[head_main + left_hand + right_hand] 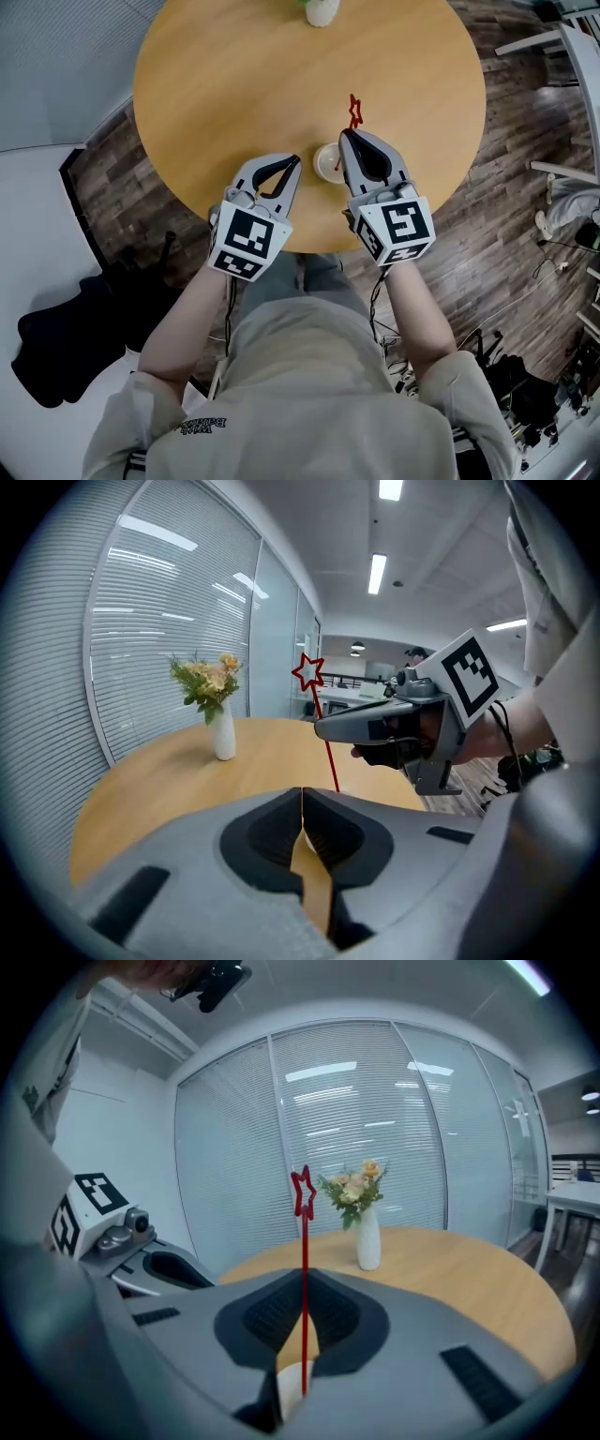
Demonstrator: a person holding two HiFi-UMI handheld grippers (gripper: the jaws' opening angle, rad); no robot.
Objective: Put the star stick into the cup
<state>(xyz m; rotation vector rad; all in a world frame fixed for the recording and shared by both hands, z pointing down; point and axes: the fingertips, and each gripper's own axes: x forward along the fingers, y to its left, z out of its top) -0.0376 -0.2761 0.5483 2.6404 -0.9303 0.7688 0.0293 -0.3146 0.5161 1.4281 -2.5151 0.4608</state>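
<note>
Table top appeared as pale wood, smooth, with a low sheen. Left gripper and right gripper shells were grey matt plastic, and the inner pads were black and ribbed. Star stick was thin, red and smooth. Vase was white and glossy. Floor showed dark wood-grain planks.

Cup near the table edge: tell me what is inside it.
The star stick, clamped by the right gripper, stands with its lower end at the mouth of the cup. Whether the tip is inside cannot be told: the gripper covers part of the cup.
</note>
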